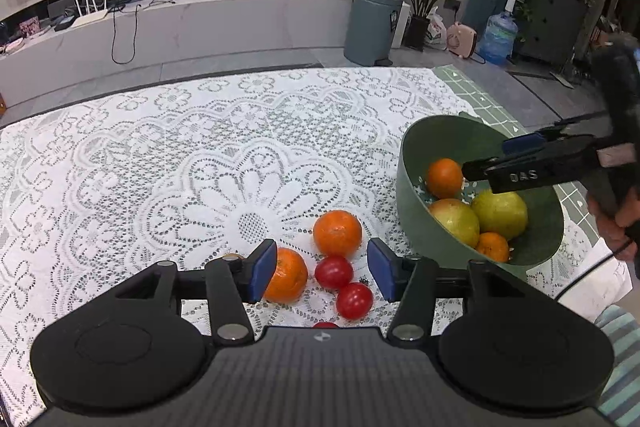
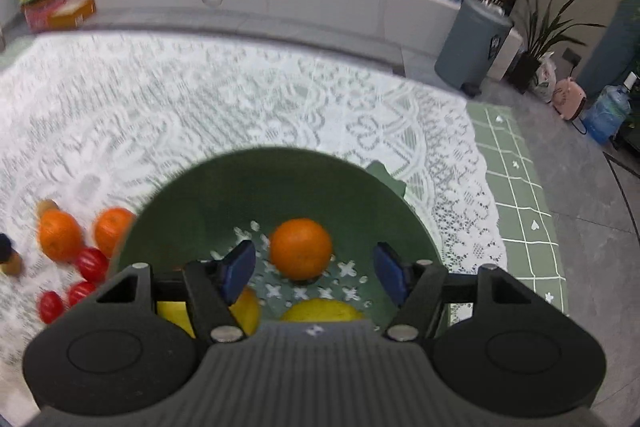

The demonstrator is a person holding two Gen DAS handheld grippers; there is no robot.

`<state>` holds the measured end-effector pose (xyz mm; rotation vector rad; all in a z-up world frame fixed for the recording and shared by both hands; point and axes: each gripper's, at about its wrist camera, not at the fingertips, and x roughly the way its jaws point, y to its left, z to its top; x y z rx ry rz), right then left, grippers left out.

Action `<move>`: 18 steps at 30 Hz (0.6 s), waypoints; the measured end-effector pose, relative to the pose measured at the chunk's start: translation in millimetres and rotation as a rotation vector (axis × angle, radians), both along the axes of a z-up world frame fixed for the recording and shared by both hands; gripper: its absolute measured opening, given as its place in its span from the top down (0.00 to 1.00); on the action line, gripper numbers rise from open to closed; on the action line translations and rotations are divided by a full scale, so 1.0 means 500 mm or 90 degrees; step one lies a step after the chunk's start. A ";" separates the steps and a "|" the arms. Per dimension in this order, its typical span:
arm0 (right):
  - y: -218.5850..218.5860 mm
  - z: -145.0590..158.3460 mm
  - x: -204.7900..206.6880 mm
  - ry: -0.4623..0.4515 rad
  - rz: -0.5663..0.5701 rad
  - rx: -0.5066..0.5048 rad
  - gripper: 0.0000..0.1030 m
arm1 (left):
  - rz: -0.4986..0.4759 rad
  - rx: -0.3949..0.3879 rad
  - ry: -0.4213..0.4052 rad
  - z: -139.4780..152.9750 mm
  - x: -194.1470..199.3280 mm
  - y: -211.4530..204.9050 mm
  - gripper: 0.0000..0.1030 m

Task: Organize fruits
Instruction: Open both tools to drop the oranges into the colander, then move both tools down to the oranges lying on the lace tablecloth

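The loose oranges (image 1: 337,233) and tomatoes (image 1: 333,272) lie just left of the bowl (image 1: 416,147), under the left tool (image 1: 322,273), its jaws apart and empty. The right tool (image 2: 314,273), also apart and empty, hangs over the bowl, so the left is nearer.

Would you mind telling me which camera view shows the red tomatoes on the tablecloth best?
The left wrist view: the tomatoes lie sharp and close between the open left gripper fingers, beside two oranges. The right wrist view shows them only small and blurred at its left edge, beside the green bowl.
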<state>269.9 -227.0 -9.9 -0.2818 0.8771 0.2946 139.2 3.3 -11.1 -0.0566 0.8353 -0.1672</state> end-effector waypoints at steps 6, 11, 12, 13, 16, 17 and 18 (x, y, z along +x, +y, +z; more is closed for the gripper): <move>0.015 0.039 -0.090 -0.062 -0.011 0.084 0.33 | 0.005 -0.007 -0.019 0.010 -0.016 0.010 0.39; 0.048 0.050 -0.162 -0.106 -0.008 0.129 0.33 | 0.010 -0.017 -0.032 0.014 -0.033 0.022 0.38; 0.055 0.051 -0.175 -0.113 -0.008 0.137 0.32 | 0.010 -0.018 -0.034 0.014 -0.038 0.025 0.37; 0.060 0.051 -0.187 -0.118 -0.008 0.145 0.33 | 0.010 -0.017 -0.036 0.013 -0.042 0.027 0.37; 0.075 0.048 -0.219 -0.133 -0.009 0.166 0.33 | 0.009 -0.014 -0.044 0.011 -0.054 0.035 0.37; 0.082 0.047 -0.229 -0.139 -0.009 0.170 0.33 | 0.008 -0.012 -0.048 0.010 -0.059 0.037 0.37; 0.088 0.045 -0.239 -0.146 -0.008 0.173 0.33 | 0.007 -0.012 -0.051 0.009 -0.062 0.039 0.37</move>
